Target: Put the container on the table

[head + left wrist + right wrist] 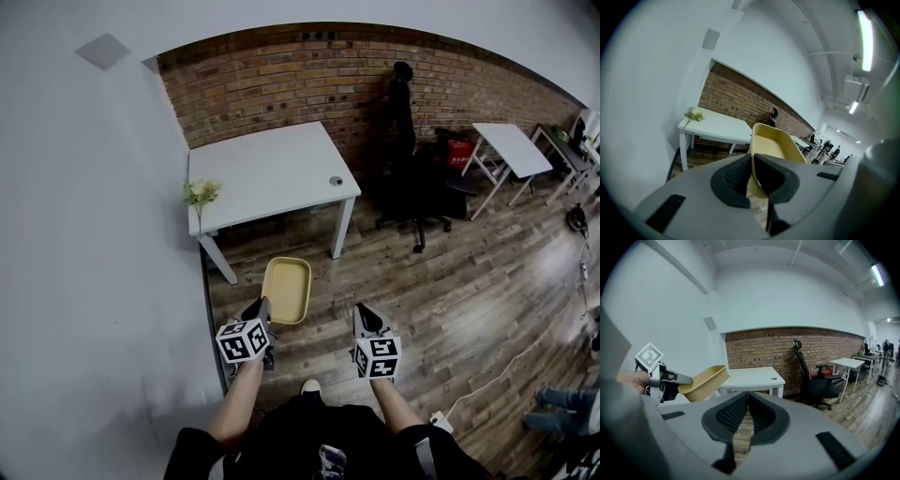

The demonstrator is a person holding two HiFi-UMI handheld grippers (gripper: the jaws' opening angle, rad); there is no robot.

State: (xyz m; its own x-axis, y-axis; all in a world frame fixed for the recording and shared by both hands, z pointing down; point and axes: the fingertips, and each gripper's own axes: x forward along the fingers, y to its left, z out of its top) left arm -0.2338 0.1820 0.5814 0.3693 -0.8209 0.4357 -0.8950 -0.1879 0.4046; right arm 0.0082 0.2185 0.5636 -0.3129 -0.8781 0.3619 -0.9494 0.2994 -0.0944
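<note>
A pale yellow rectangular container (286, 290) hangs in the air above the wooden floor, in front of the white table (267, 173). My left gripper (262, 310) is shut on the container's near rim; in the left gripper view the container (776, 145) rises from between the jaws. My right gripper (364, 316) is held beside it to the right, shut with nothing in it. The right gripper view shows the left gripper (686, 378) carrying the container (704, 382) at left, and the table (752, 377) beyond.
A small bunch of pale flowers (201, 193) lies at the table's left edge and a small round item (336, 181) near its right edge. A black office chair (412, 169) stands right of the table by the brick wall. A white wall runs along my left.
</note>
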